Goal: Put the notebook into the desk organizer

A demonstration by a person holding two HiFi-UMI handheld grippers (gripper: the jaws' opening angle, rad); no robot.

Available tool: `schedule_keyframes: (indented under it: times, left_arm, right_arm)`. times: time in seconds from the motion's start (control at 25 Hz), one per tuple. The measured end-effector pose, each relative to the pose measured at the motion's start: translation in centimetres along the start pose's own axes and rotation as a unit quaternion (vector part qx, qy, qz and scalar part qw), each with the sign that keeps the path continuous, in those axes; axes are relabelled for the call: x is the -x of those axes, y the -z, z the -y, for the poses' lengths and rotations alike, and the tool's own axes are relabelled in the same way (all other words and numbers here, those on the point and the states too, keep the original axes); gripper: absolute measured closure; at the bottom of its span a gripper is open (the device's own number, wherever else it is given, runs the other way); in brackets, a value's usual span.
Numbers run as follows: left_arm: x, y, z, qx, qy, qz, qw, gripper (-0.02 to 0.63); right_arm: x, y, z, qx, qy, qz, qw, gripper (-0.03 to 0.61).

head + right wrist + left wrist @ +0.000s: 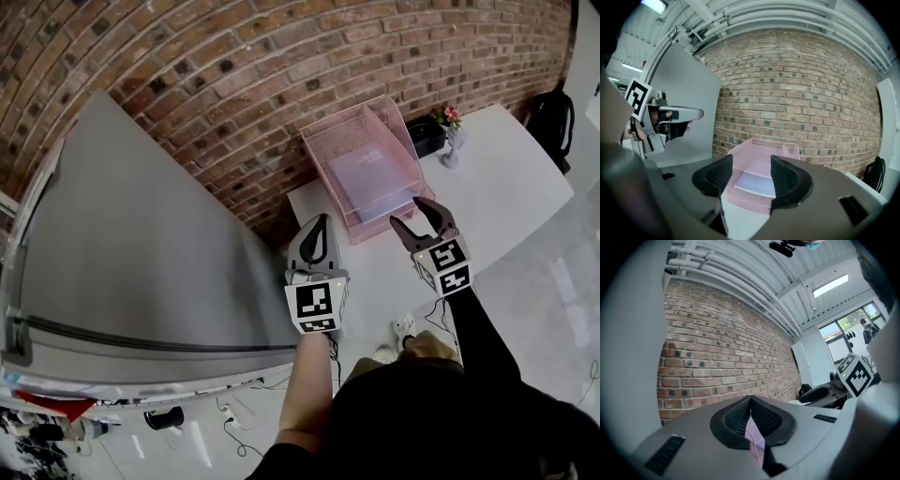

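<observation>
You face a brick wall; a white table stands before it on pale glossy floor.

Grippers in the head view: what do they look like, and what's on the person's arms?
The grey plastic left gripper and grey plastic right gripper each end in two dark, ribbed, curved jaws. The left's white cube and the right's white cube show black square markers. A long black sleeve covers the right arm; the left arm is bare.
</observation>
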State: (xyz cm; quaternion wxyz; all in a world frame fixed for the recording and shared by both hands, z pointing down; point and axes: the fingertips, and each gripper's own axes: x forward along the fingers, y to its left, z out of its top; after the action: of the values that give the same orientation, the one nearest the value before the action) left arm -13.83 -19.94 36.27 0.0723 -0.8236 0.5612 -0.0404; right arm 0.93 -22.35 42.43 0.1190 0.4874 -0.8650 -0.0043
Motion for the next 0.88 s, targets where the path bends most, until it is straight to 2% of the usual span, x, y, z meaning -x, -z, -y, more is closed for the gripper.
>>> schedule_keyframes:
  times: [0.24, 0.52, 0.76, 0.84, 0.88]
  left_arm:
    - [1.9, -0.8, -0.5, 0.009, -0.004, 0.006, 0.9999, 0.6]
    - [3.0, -1.8, 0.2, 0.011, 0.005, 0.009, 0.9999, 0.6]
    - [3.3, -2.0, 0.5, 0.01, 0.005, 0.01, 0.9999, 0.598]
    - [3.4, -2.2, 0.7, 0.011, 0.007, 0.01, 0.9999, 0.6]
    - [3.4, -2.3, 0.7, 0.011, 0.007, 0.01, 0.9999, 0.6]
  right_arm:
    - [2.3, -4.0, -1.2, 0.03, 0.012, 0.052, 0.998, 0.318]
    - [3.4, -4.7, -2.5, 0.037, -0.003, 0.061, 0.997, 0.318]
    - [4.1, -5.0, -2.4, 0.046, 0.002, 0.067, 0.997, 0.378]
    - [4.7, -5.2, -2.8, 0.049, -0.011, 0.069, 0.996, 0.557]
    - [4.9, -5.3, -3.1, 0.05, -0.02, 0.072, 0.996, 0.558]
